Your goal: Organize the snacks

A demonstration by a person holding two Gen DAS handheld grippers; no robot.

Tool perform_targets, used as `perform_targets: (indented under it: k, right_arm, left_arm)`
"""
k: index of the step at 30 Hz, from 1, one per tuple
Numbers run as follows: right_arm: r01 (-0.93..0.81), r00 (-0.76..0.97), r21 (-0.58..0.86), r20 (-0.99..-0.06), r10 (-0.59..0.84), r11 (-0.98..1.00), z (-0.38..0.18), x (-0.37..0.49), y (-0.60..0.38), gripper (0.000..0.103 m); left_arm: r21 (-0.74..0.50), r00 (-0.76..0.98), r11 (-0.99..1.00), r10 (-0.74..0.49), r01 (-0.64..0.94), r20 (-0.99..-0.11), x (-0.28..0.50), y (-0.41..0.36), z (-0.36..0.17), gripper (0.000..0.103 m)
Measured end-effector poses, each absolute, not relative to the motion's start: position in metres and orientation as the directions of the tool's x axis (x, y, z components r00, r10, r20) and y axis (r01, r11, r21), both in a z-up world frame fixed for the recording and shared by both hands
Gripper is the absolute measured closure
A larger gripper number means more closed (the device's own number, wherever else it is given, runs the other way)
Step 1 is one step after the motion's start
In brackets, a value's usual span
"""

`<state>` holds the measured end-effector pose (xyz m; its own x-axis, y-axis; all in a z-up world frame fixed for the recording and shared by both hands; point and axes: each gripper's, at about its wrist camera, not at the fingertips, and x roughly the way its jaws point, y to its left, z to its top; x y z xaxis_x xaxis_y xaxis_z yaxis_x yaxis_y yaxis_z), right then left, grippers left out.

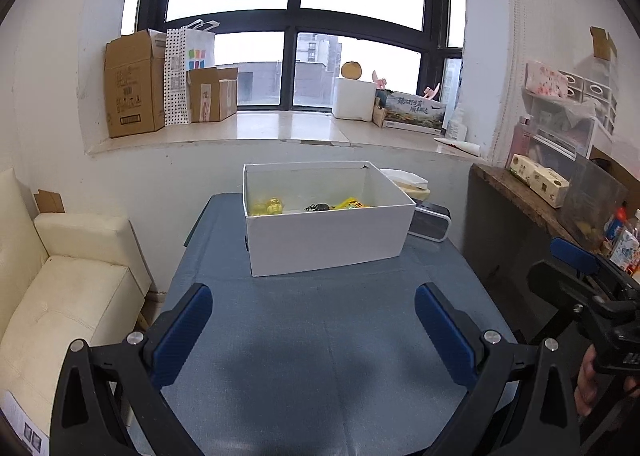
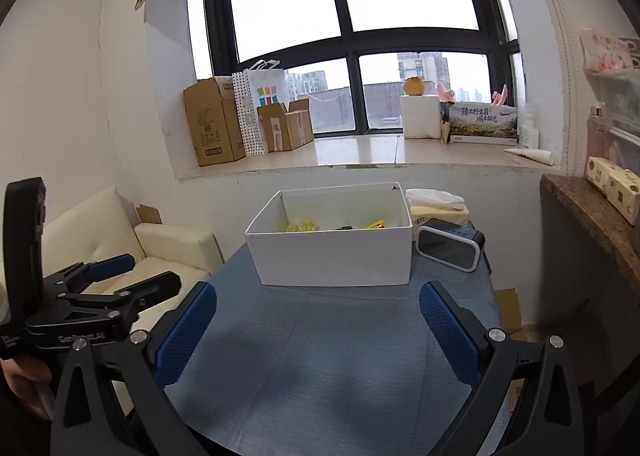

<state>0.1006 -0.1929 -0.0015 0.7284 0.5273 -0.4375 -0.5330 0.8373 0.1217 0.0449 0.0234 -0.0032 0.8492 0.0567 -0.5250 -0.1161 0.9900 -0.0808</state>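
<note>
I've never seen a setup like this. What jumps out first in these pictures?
A white box sits mid-table on the blue cloth, with yellow-wrapped snacks showing over its rim. In front, both views show open blue-padded grippers, the left gripper and right gripper, each empty. Behind is a big window with cardboard boxes on its sill.

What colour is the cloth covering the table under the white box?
Slate blue-grey, plain with a faint weave; the tablecloth shows best in the left wrist view.
</note>
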Motion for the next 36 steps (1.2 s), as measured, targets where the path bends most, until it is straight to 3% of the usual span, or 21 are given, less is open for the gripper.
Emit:
perform_targets:
  k: [36]
  right_arm:
    - [-0.530,0.720,0.109,-0.465,0.514,0.841,-0.0089,0.0985,-0.1887,0.000]
  left_arm:
    - [-0.084,0.855,0.993,0.032,-0.088,-0.517,0.0437,0.0215,0.0019,0.000]
